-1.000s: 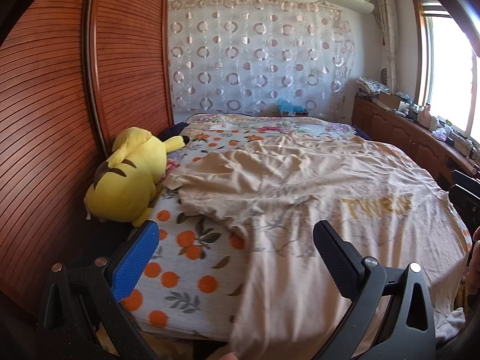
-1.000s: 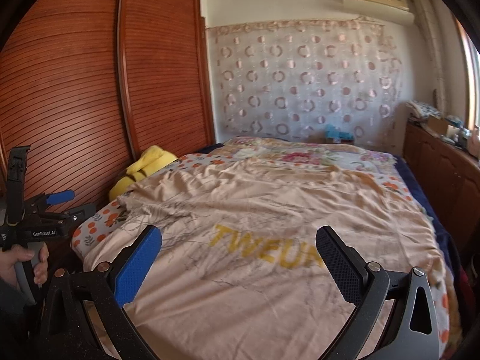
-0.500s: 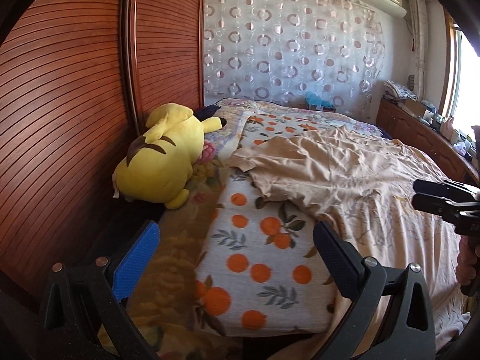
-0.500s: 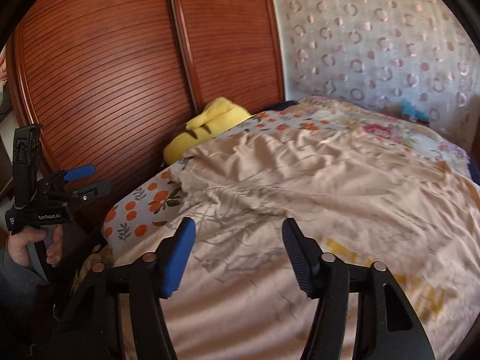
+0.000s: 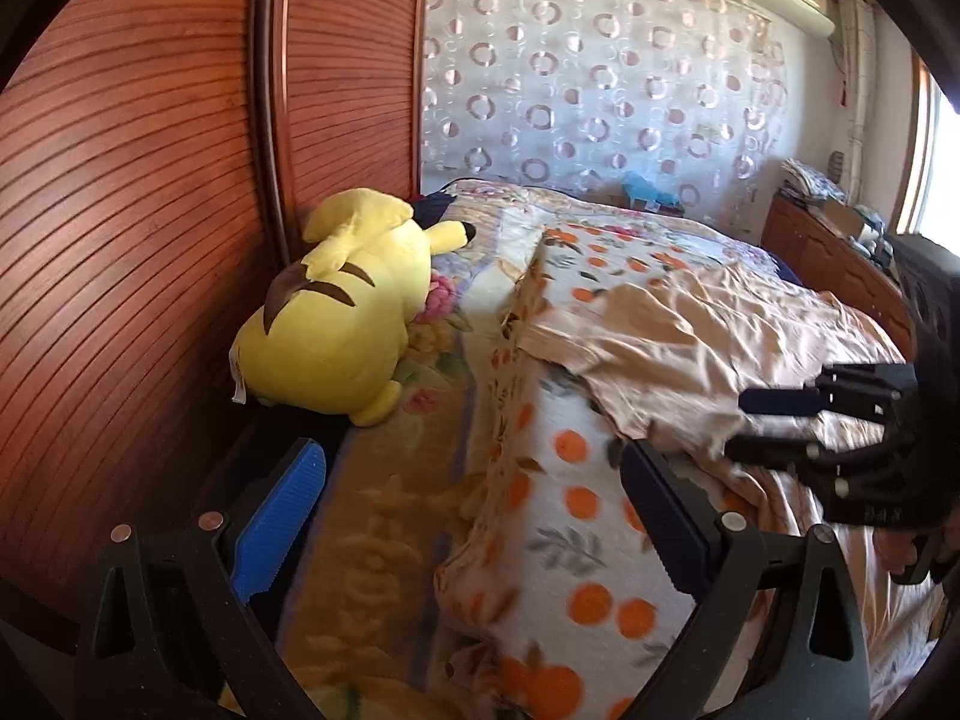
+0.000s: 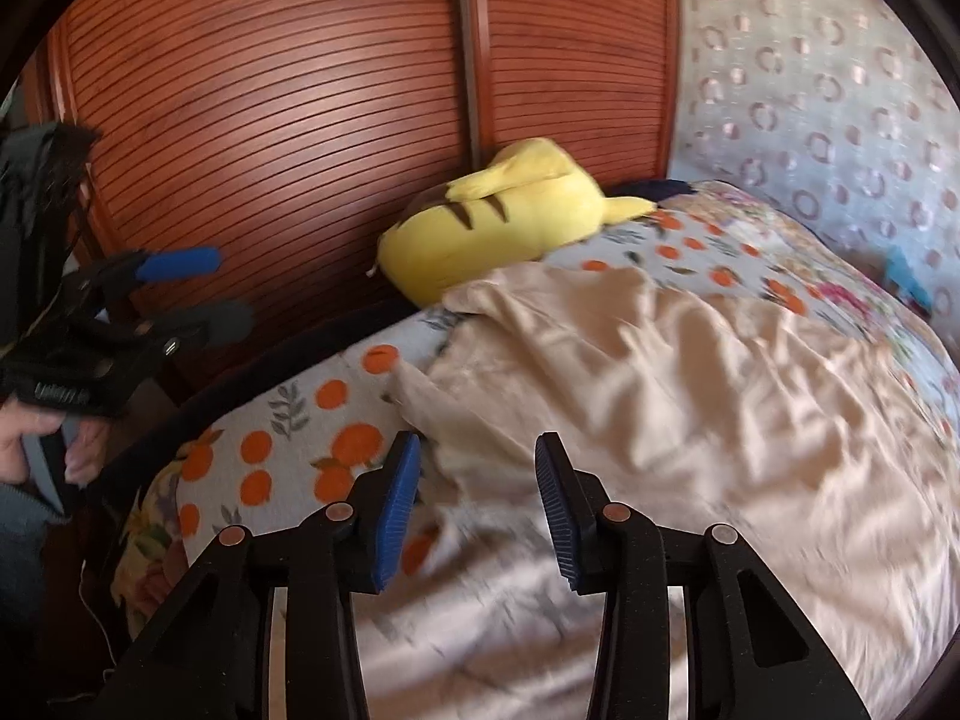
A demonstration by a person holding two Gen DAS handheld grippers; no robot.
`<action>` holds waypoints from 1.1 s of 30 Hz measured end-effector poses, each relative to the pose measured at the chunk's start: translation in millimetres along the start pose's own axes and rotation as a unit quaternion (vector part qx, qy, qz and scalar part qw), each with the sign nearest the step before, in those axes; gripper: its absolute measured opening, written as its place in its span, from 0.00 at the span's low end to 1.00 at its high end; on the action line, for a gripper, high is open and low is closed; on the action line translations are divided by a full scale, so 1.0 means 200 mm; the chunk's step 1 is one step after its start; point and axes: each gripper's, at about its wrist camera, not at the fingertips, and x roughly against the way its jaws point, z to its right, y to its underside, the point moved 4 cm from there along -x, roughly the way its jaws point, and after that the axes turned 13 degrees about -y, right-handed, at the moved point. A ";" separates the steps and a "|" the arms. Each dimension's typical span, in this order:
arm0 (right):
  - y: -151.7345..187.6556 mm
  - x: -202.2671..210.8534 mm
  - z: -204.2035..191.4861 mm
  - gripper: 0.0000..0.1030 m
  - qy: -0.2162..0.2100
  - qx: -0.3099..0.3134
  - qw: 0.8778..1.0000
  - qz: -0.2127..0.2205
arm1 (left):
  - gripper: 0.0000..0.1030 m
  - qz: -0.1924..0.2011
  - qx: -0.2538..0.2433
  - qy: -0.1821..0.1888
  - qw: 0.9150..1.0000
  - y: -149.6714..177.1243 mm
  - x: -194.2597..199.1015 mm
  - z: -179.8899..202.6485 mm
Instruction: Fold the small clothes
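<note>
A pale peach cotton T-shirt (image 6: 690, 372), crumpled and unfolded, lies spread on the orange-print fleece blanket (image 6: 288, 426) that covers the bed; its near left corner, a sleeve or hem edge, I cannot tell which, ends just ahead of my right gripper (image 6: 477, 480). The garment's long axis appears to run from that corner away across the bed, towards the circle-patterned curtain (image 6: 840, 120). My right gripper points down at this corner, and its blue-padded jaws are closing, about half spread, with shirt fabric showing in the gap but the pads not yet pressing on it. My left gripper (image 5: 474, 516) is spread wide and empty, over the blanket's bare edge to the left of the shirt; in its view the shirt (image 5: 708, 336) lies ahead and to the right. The right hand is therefore the nearer one, and I judge the coming pinch of the corner to be its job. Beyond the shirt's left edge a yellow plush toy with brown stripes (image 5: 342, 312) lies against the slatted red-brown wooden wardrobe (image 5: 150, 180), well clear of the garment.
</note>
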 end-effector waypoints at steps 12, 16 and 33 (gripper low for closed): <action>-0.01 -0.01 0.00 0.04 0.001 0.018 1.000 -0.011 | 0.96 -0.041 0.012 0.020 0.999 -0.09 -0.23 -0.03; 0.03 0.25 0.09 0.04 -0.009 -0.035 0.997 0.073 | 0.96 -0.044 0.005 0.033 0.998 -0.13 -0.26 0.04; 0.35 0.42 -0.01 0.04 0.051 -0.051 0.996 0.055 | 0.56 -0.132 -0.029 0.078 0.988 -0.29 -0.64 0.31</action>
